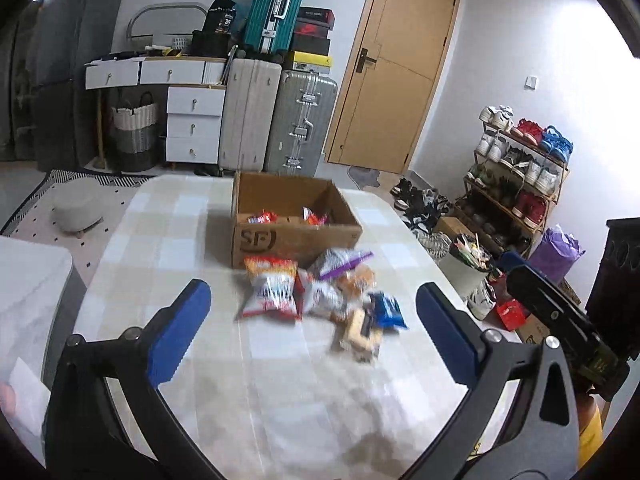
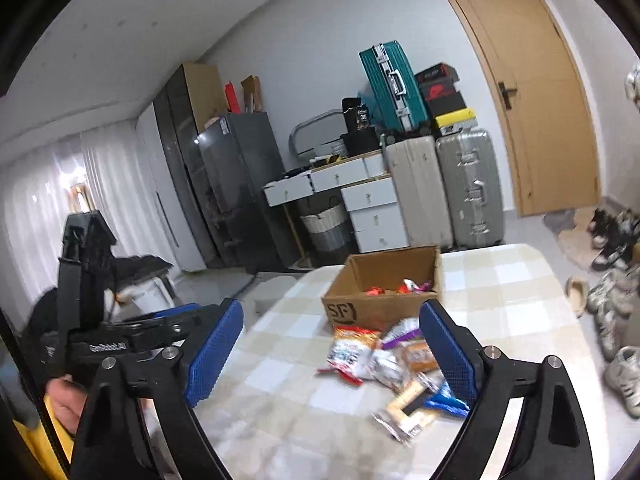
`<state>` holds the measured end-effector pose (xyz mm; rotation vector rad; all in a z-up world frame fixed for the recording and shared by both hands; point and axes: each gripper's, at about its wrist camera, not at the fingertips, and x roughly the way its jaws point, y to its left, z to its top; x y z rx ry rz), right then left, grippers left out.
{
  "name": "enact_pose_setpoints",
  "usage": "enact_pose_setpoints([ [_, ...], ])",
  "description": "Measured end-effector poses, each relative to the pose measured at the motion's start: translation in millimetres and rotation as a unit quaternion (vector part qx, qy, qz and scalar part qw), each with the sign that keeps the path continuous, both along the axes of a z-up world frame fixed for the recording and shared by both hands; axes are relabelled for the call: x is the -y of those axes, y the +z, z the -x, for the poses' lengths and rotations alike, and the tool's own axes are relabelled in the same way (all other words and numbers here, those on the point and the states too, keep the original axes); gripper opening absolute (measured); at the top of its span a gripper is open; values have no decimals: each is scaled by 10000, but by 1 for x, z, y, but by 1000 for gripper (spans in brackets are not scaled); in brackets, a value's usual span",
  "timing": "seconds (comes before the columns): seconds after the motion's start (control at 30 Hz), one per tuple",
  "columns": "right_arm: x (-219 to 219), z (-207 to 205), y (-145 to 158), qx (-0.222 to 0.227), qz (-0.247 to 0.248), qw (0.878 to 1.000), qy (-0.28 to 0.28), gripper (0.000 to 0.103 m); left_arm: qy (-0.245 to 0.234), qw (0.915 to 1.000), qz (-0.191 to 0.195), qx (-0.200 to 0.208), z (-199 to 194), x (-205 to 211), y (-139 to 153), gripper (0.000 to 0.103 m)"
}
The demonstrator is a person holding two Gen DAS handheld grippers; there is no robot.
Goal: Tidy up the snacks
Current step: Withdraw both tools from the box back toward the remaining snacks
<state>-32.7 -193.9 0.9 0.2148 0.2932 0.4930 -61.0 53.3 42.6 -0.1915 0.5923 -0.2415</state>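
Observation:
An open cardboard box (image 1: 296, 236) marked SF stands on the checked tablecloth and holds a few snack packets (image 1: 262, 217). In front of it lies a loose pile of snacks: a red and white bag (image 1: 272, 290), a purple-topped packet (image 1: 342, 262), a blue packet (image 1: 386, 310) and a tan packet (image 1: 360, 330). My left gripper (image 1: 312, 334) is open and empty, just short of the pile. My right gripper (image 2: 332, 356) is open and empty above the pile (image 2: 400, 364), with the box (image 2: 384, 292) beyond it.
The table (image 1: 180, 240) has a rounded far edge. Behind it stand suitcases (image 1: 276, 120), white drawers (image 1: 196, 124) and a door (image 1: 396, 72). A shoe rack (image 1: 516, 176) and shoes are on the right. A grey stool (image 1: 76, 204) is on the left.

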Motion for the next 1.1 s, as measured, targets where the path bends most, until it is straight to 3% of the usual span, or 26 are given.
enact_pose_setpoints([
  [0.23,8,35,-21,145,231,9994,-232,99,-113,9999,11,-119,29,8,-21,102],
  [0.53,10,51,-43,11,347,9991,-259,99,-296,9992,-152,-243,24,32,-43,102],
  [0.8,21,34,-62,-178,207,9989,-368,99,-502,9965,-314,-593,-8,55,-75,102],
  [1.1,54,-1,-99,-721,-149,9961,-483,99,-706,9906,-466,-1080,-61,87,-120,102],
])
